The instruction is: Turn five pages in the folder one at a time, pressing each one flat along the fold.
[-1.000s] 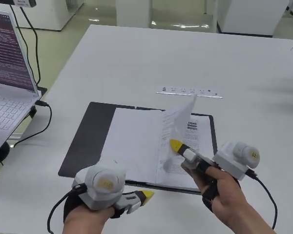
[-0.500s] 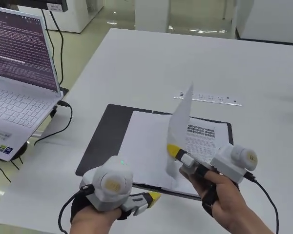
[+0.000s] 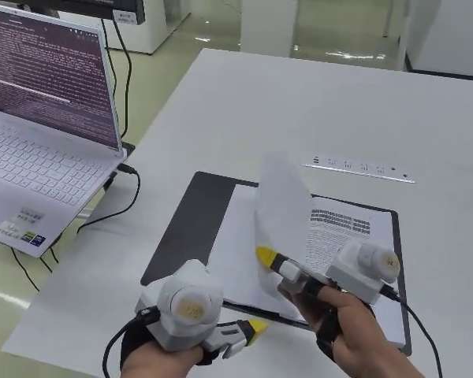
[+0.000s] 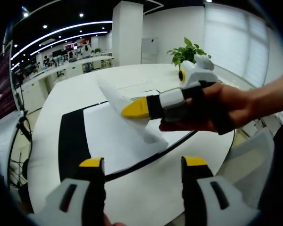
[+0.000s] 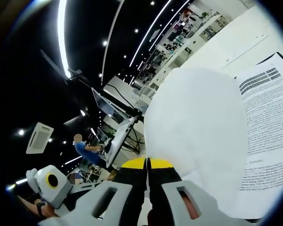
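Right gripper [image 3: 266,256]: jaws pressed together on the near lower edge of the lifted page [image 3: 282,205], a thin pinch with little paper between the tips. Left gripper [image 4: 142,162]: jaws wide apart, holding nothing, hovering just beside the near edge of the folder [image 3: 185,228]. The folder lies open and flat on the white table [image 3: 221,102], directly in front of you, with the laptop [image 3: 47,134] well apart to your left. Its long axis across the open spread runs left to right, slightly skewed. The fold runs away from you toward the power strip [image 3: 359,169]. The black inner cover faces up on the left, and the printed sheet [image 3: 355,236] faces up on the right. The lifted page stands near upright over the fold, bowed, its free edge uppermost and leaning left. Recommendation: carry the page over in a low arc to the left so the bow does not crease, and release only once it lies on the left stack. Then run the empty left gripper along the fold from the near end to the far end. My judgement is that the shallow pinch is the main risk, as a quick swing could slip the sheet free.
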